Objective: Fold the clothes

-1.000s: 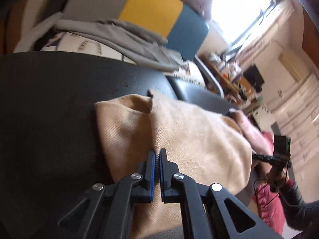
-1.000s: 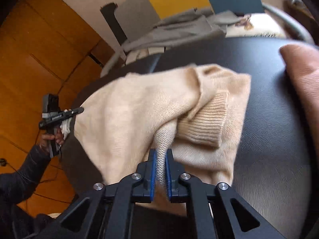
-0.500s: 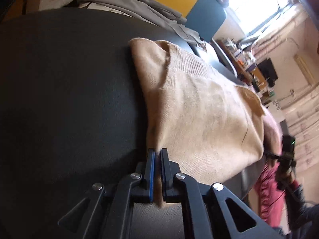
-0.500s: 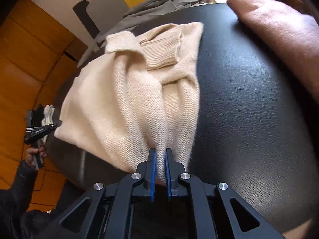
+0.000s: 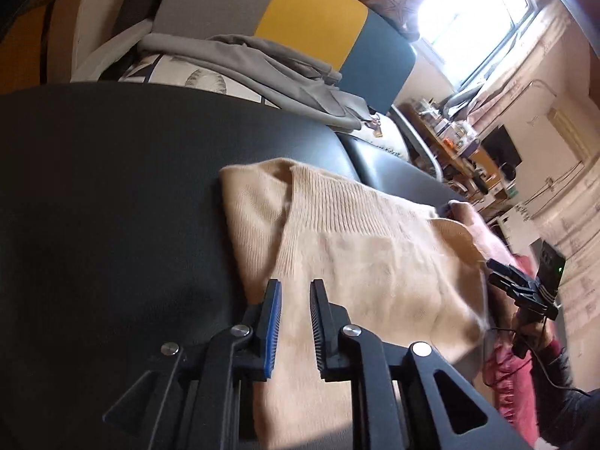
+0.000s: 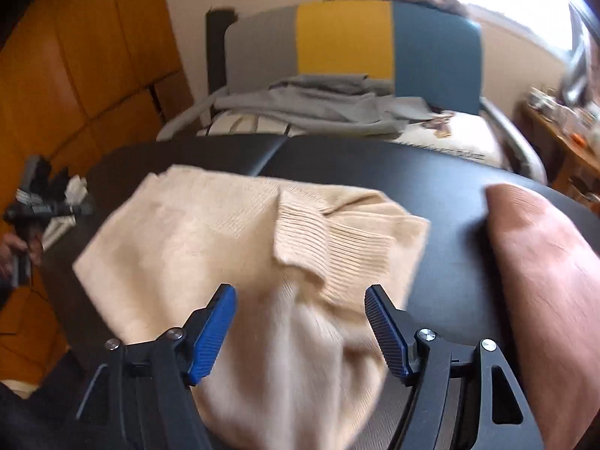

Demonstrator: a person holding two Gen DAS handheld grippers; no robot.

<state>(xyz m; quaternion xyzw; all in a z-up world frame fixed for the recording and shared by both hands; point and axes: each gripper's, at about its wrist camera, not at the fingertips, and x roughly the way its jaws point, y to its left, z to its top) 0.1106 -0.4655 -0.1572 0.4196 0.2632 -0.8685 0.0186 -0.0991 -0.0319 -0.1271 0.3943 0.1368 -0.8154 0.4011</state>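
A beige knitted sweater (image 5: 360, 262) lies folded on the black padded table (image 5: 112, 187). In the right wrist view the same sweater (image 6: 225, 232) shows a ribbed cuff on top, near its right edge. My left gripper (image 5: 294, 285) hovers over the sweater's near edge, jaws slightly apart with nothing between them. My right gripper (image 6: 300, 292) stands wide open over the sweater's front part, holding nothing. The other gripper appears small at the right edge (image 5: 525, 288) of the left wrist view and at the left edge (image 6: 41, 206) of the right wrist view.
Grey clothes (image 6: 318, 105) lie heaped on a bed behind the table, in front of a grey, yellow and blue headboard (image 6: 345, 41). A pink cushion (image 6: 543, 281) rests on the table's right side. Orange wooden cabinets (image 6: 75, 56) stand left; a cluttered desk (image 5: 457, 142) stands far right.
Both grippers have let go of the sweater: the left opened slightly, the right opened wide. The sweater now lies flat on the table, and both grippers have pulled back a little.
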